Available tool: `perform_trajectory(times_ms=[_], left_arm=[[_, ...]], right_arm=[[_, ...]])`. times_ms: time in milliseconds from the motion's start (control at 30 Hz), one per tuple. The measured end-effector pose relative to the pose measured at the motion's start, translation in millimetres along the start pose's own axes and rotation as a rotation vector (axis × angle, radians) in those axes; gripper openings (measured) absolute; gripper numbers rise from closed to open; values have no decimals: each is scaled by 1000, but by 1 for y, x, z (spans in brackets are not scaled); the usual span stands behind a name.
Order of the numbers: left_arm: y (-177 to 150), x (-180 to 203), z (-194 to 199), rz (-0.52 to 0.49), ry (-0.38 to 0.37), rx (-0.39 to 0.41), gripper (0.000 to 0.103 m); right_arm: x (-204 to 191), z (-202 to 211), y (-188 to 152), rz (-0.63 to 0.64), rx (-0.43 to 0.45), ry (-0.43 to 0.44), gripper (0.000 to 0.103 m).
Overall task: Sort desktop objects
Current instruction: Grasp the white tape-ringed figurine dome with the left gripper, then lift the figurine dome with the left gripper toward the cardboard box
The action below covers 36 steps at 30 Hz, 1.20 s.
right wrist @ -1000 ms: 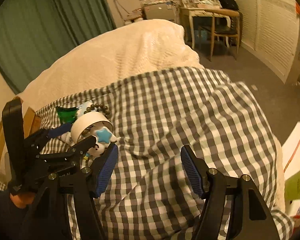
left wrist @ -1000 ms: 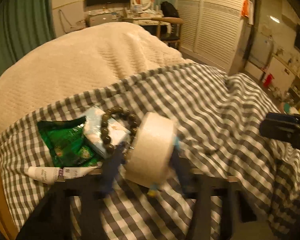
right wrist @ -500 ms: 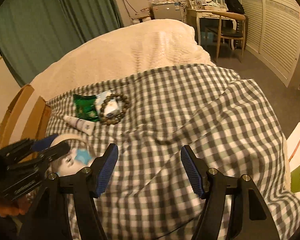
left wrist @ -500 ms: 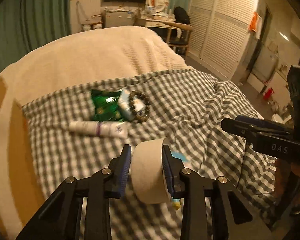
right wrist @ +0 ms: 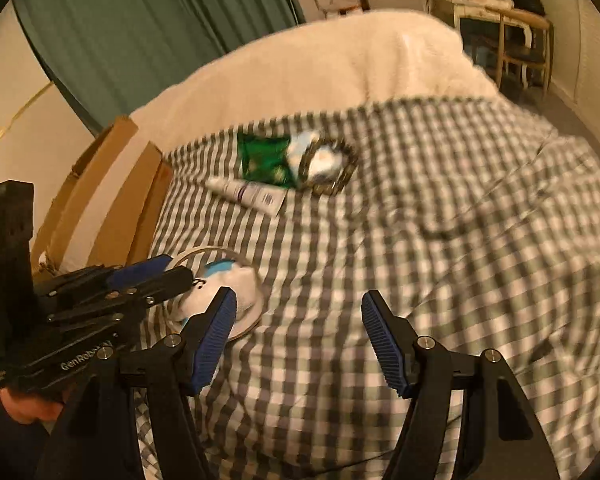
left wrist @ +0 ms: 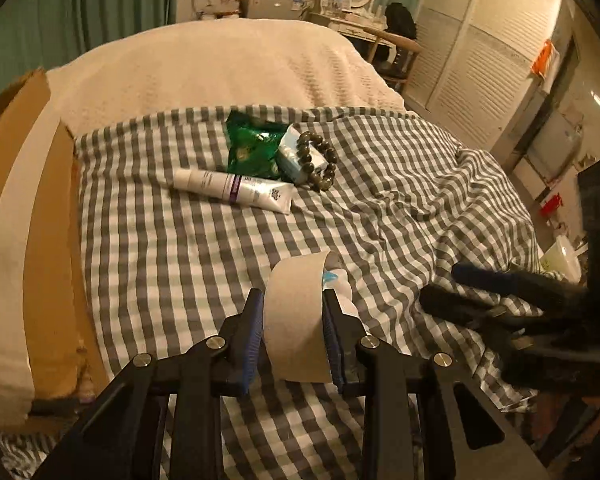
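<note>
My left gripper [left wrist: 292, 300] is shut on a roll of beige tape [left wrist: 296, 320], its blue pads pressing the roll's two flat sides, just above the checked cloth [left wrist: 160, 248]. A small white toy with a blue star [left wrist: 338, 280] pokes out of the roll's core. In the right wrist view the same roll [right wrist: 256, 296] and toy [right wrist: 228, 284] sit at the left gripper [right wrist: 172, 270]. Farther back lie a white tube [left wrist: 236, 190], a green packet [left wrist: 252, 148], a tissue pack [left wrist: 300, 156] and a bead bracelet [left wrist: 320, 160]. My right gripper [right wrist: 298, 300] stands open over bare cloth.
An open cardboard box [left wrist: 40, 200] with a white tape strip stands along the cloth's left edge. A cream blanket [left wrist: 220, 64] covers the bed behind the cloth. Right gripper [left wrist: 440, 284] hovers right of the roll. Desk, chair and wardrobe stand at the far side.
The left gripper has carried the tape roll and toy away from the pile, toward the near left by the box, and its pads have closed tighter. The right gripper has swung left.
</note>
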<state>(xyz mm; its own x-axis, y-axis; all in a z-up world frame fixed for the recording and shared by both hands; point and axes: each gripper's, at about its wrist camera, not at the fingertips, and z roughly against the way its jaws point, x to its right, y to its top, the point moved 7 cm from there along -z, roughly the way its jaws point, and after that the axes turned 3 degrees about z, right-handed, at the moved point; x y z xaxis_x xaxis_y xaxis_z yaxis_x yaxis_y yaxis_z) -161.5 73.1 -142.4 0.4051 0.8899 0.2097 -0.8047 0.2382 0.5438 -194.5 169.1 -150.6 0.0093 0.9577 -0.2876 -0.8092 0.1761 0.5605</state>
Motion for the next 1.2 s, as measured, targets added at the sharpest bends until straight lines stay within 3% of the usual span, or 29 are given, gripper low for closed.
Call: perform_trajectory(times_ms=[200, 333, 567, 633, 700, 833, 933, 1000, 1100, 1200], left_arm=[[5, 21, 27, -10, -106, 42, 29], [1, 36, 24, -39, -165, 20, 30], [-7, 9, 2, 10, -89, -25, 32], [-11, -4, -4, 23, -53, -44, 44], [-13, -16, -10, 42, -13, -46, 46], [-9, -39, -11, 147, -22, -28, 50], [-10, -67, -12, 176, 153, -7, 53], [-12, -62, -16, 108, 192, -12, 53], [-11, -53, -13, 85, 166, 0, 53], [-8, -42, -3, 97, 57, 29, 53]], right_arm=[[-6, -34, -11, -10, -77, 8, 65], [-5, -40, -13, -12, -85, 6, 65], [-13, -52, -19, -5, -107, 40, 64], [-15, -56, -20, -7, -114, 57, 64], [-16, -57, -22, -8, -120, 57, 64], [-12, -52, -19, 13, -114, 29, 64], [-13, -47, -15, 26, -100, 21, 64], [-13, -48, -15, 35, -99, 12, 64], [-14, -50, -18, 55, -111, -6, 64], [-16, -51, -18, 70, -112, -10, 64]])
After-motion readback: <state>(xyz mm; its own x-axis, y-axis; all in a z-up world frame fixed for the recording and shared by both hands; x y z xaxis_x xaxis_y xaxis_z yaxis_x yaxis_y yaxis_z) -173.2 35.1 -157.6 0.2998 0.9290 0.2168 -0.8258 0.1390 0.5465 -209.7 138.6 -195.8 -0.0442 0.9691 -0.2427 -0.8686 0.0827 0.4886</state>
